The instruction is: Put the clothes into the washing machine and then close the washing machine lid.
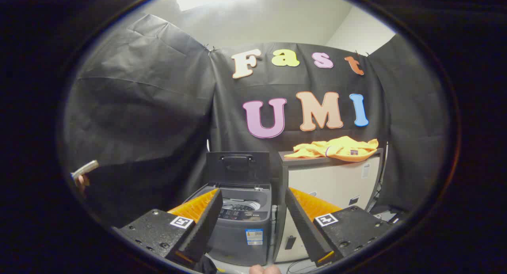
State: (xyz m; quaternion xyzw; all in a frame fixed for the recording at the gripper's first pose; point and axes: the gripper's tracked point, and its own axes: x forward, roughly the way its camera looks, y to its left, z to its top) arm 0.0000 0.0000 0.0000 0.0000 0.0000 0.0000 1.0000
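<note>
Black cloth walls back the booth, where a yellow garment (336, 148) lies crumpled on top of a pale cabinet (332, 183), well beyond the fingers. Just left of the cabinet stands the washer (241, 222), lid (237, 167) raised upright, drum open, seen between the fingers. Gripper (251, 222) jaws spread wide, holding nothing; a hand (82, 181) shows far left.

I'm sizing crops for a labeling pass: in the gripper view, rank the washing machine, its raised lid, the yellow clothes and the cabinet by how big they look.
1. Cabinet
2. Washing machine; partly behind the open gripper, so first place is unsure
3. Raised lid
4. Yellow clothes on the cabinet; close to the lid
</note>
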